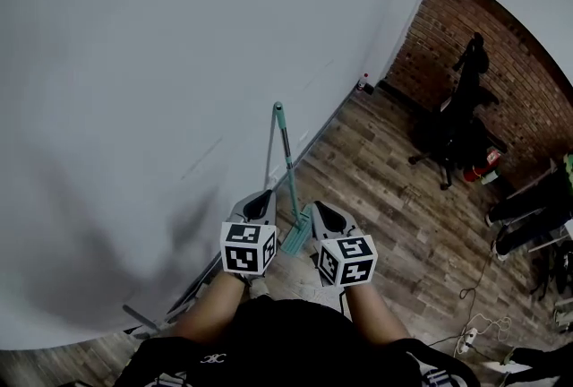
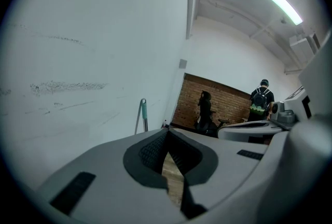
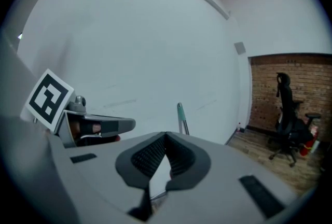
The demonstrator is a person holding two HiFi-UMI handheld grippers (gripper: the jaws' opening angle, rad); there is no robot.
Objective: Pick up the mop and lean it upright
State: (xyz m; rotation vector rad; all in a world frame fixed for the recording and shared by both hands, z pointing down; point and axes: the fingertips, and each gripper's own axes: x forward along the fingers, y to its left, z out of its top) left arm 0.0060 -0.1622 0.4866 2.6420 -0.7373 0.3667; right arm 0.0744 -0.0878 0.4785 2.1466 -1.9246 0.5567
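Mop (image 1: 287, 175) is leaning upright against wall (image 1: 134, 107), just beyond the fingertips; left gripper (image 1: 261, 200) and right gripper (image 1: 324, 213) are sitting pinched together, empty.

a white wall (image 1: 179, 63) meets a brick wall (image 1: 506, 63) over wood-plank floor (image 1: 394, 206), a black office chair (image 1: 452, 139) near the brick.

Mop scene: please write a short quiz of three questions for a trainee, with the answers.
1. What does the mop lean on? A) the white wall B) a door C) a shelf
2. True or false: the right tool holds the mop.
3. Fill in: the jaws of the left tool and of the right tool are ____.
Key: 1 A; 2 false, it is empty; 3 shut.
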